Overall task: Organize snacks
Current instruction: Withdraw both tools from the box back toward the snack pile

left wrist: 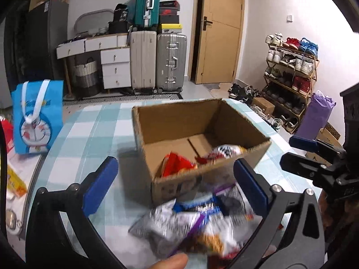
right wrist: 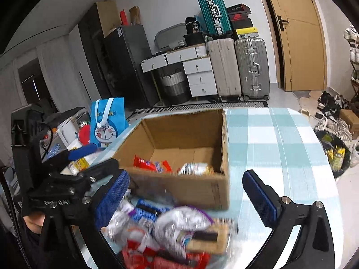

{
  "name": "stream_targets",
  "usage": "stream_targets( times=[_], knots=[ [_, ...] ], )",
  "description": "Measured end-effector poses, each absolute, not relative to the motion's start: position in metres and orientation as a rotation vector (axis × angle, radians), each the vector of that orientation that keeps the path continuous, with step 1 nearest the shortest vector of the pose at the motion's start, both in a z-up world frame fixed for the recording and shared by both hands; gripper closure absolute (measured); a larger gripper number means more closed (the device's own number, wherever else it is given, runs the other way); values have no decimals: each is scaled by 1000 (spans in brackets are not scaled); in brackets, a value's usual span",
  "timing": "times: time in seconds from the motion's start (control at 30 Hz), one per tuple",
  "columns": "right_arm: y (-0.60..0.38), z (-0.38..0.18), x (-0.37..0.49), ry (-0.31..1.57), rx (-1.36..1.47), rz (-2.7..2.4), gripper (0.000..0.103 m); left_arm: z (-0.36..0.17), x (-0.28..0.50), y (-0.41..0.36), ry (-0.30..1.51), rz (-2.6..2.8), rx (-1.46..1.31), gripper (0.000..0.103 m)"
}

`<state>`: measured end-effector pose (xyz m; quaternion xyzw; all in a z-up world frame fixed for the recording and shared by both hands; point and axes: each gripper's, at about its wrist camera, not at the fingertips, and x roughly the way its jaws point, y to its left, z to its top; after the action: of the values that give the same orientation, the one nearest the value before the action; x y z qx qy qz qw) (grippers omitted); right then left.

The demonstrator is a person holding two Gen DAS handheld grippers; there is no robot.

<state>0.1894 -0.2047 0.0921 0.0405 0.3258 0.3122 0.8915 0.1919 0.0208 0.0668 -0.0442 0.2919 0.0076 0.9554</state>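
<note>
Cardboard box [left wrist: 197, 139], open, is seen ahead of both hand-held grippers on the checked table [left wrist: 89, 134]; snack pile [right wrist: 170, 231] lies between spread fingers of left hand-held gripper [left wrist: 175, 186] and right hand-held gripper [right wrist: 186, 197]. Shoe rack [left wrist: 291, 71] is fully shown only in left view. Packet print is blurred, unreadable.

The left gripper [left wrist: 175, 183] is held with its blue-padded fingers [left wrist: 101, 183] spread wide apart, nothing between them, and a fingertip of the person's hand [left wrist: 170, 261] shows at its near edge. The right gripper [right wrist: 186, 197] is likewise spread wide, just right of the left one, both pointing far.
</note>
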Motion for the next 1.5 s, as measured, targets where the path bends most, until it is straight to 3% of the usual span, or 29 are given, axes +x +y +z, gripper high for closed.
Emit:
stream_targets(
  times=[0.6,1.5],
  knots=[
    [-232,69,111,744,-1,576,1,45,93,18,630,43,-111,0],
    [-206,11,65,944,-82,626,1,9,73,-17,736,-46,-95,0]
  ],
)
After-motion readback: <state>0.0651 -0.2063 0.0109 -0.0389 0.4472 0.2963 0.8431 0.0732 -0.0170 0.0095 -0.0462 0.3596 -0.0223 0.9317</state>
